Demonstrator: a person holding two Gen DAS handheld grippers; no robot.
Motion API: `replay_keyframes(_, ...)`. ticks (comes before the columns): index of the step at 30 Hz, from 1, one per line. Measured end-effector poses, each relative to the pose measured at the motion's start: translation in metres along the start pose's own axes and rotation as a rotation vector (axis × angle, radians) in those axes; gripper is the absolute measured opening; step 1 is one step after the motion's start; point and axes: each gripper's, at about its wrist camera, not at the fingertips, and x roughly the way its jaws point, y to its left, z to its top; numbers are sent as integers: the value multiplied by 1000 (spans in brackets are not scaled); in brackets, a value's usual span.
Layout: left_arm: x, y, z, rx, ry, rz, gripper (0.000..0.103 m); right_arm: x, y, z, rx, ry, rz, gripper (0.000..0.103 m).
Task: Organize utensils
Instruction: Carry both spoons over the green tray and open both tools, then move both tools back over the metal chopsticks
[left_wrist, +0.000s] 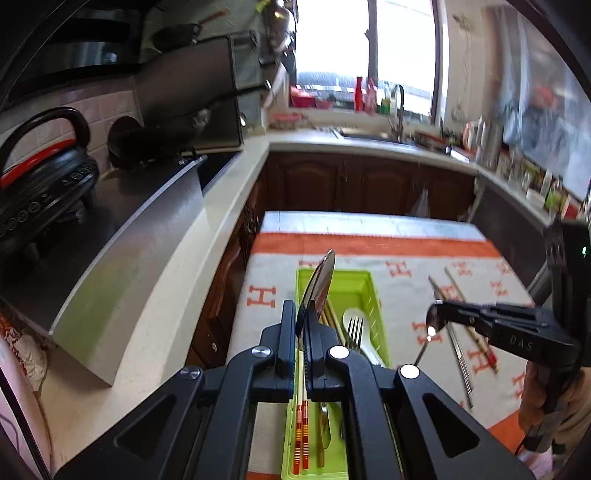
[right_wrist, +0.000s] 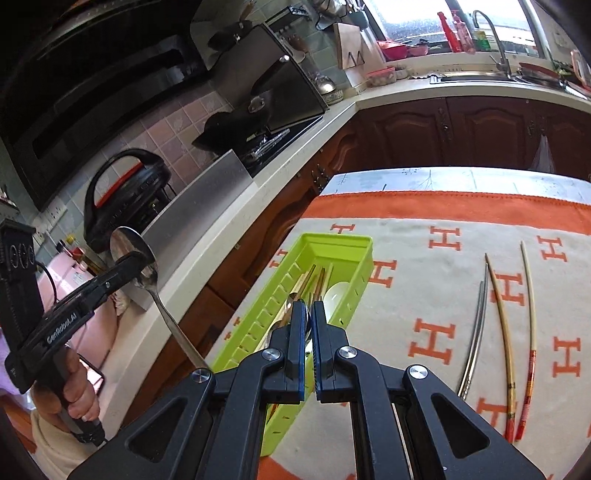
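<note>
Above a table (right_wrist: 461, 206) spread with an orange and cream cloth, two handheld grippers each carry a metal spoon. The left gripper (left_wrist: 303, 325) is clenched on a large steel spoon (left_wrist: 320, 275), pinching it near the neck so the bowl stands on edge beyond the fingertips; in the right wrist view its handle slants down towards the table edge. The right gripper (right_wrist: 309, 314) is likewise clamped on a second spoon (left_wrist: 432, 318), whose bowl sits at the fingertips and whose thin handle hangs below.

A lime green utensil tray (right_wrist: 354, 243) lies on the cloth beneath the left gripper, already holding a fork (left_wrist: 354, 332), a white spoon (right_wrist: 338, 291) and chopsticks. Four more loose chopsticks (right_wrist: 502, 332) lie on the cloth, well apart from the tray, to its right.

The spoons are probably light, rigid and smooth, so polished steel may slip or swivel between flat pads. A grip near the neck seems steadier than one far down the handle. The loose chopsticks look thin and prone to rolling, likely best pinched around their middle.
</note>
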Motion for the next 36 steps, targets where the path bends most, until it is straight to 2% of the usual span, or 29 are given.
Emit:
replay_keyframes(4,34,-11,-7,35,69,-29,1,33,9,2,-58,47,-41,3)
replay_keyframes(7,61,-12,-8,-1,118,-61,2,55,11,4,-90,61,-71,3)
replay_keyframes(14,109,-13,-16,-65,195,-73,2,105,-4,14,-20,131,-59,5)
replay_keyframes(17,118,-11,-17,-89,197,-69,7,116,-12,14,11,147,-61,18)
replay_keyframes(19,123,-8,-15,-111,205,-60,17,120,-18,13,31,146,-51,22)
replay_keyframes(24,127,-2,-16,-159,219,-49,19,110,-27,12,64,117,-56,28)
replay_keyframes(27,123,-1,-20,-179,231,-43,25,101,-35,12,89,102,-63,28)
replay_keyframes(30,117,-1,-24,-195,236,-50,26,89,-45,10,112,92,-66,29)
replay_keyframes(36,100,-14,-30,-176,241,-68,31,61,-66,-1,133,84,-111,29)
